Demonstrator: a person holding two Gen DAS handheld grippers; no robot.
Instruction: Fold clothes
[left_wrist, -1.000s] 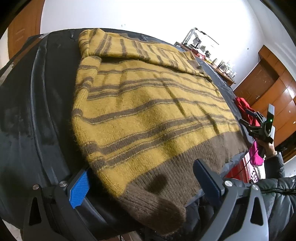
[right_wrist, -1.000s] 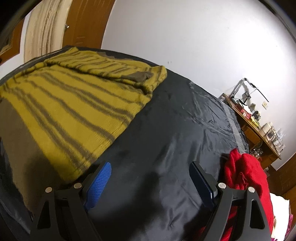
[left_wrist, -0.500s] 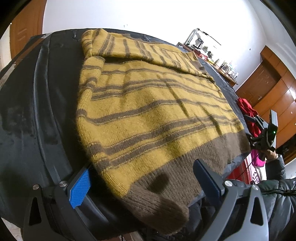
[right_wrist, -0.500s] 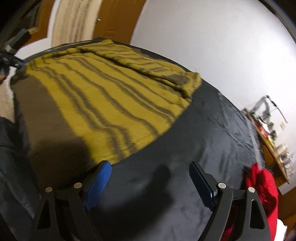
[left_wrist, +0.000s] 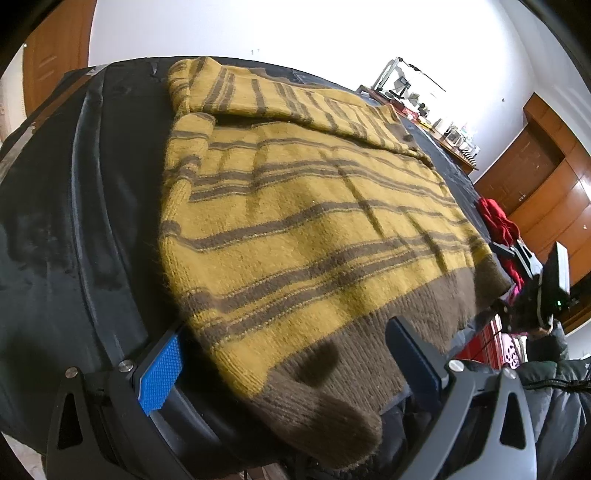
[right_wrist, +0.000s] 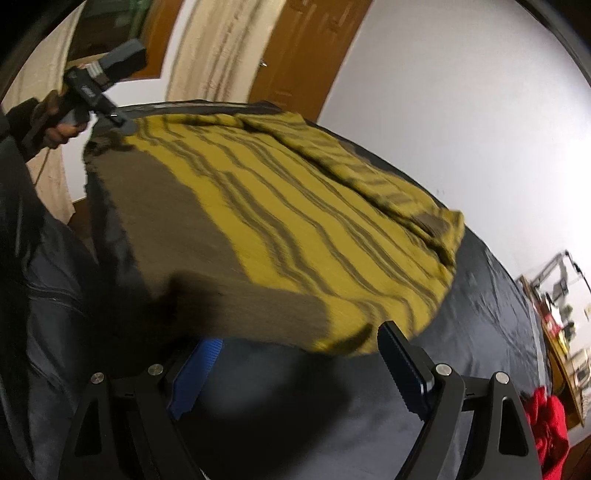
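Swung round toward the sweater's (right_wrist: 280, 221) near right hem corner since a second ago, the right gripper (right_wrist: 295, 365); before that, aimed at bare black cover with the red garment (right_wrist: 546, 424) close ahead. Now poised at the brown ribbed hem, tongs spread wide, nothing pinched, corner of knit just beyond the blue pads. Unmoved meanwhile, the left gripper (left_wrist: 284, 365): tongs likewise wide, straddling the opposite hem corner where it droops over the table edge (left_wrist: 184, 413), pads not pressing on the wool.

Mustard-yellow with brown stripes, laid flat, hem toward the person, far end already doubled: sleeves or upper part folded across in a striped band (left_wrist: 295, 107) along the top. So one fold apparently done; the lengthwise fold of the body not yet begun, both hem corners yet to be gripped. Probably near the middle of the job for this piece, with the red garment lying unfolded further along and seemingly waiting.

Underneath, a black, slightly shiny cover (right_wrist: 480, 332) with creases, stretched over a wide table. Beyond, a plain white wall (right_wrist: 461, 110), brown wooden doors (right_wrist: 295, 51) and wardrobe panels (left_wrist: 546, 177), a pale curtain (right_wrist: 210, 48), and a cluttered shelf (left_wrist: 443, 129) at the far right. At the near edge, a dark padded jacket sleeve (left_wrist: 554, 387).
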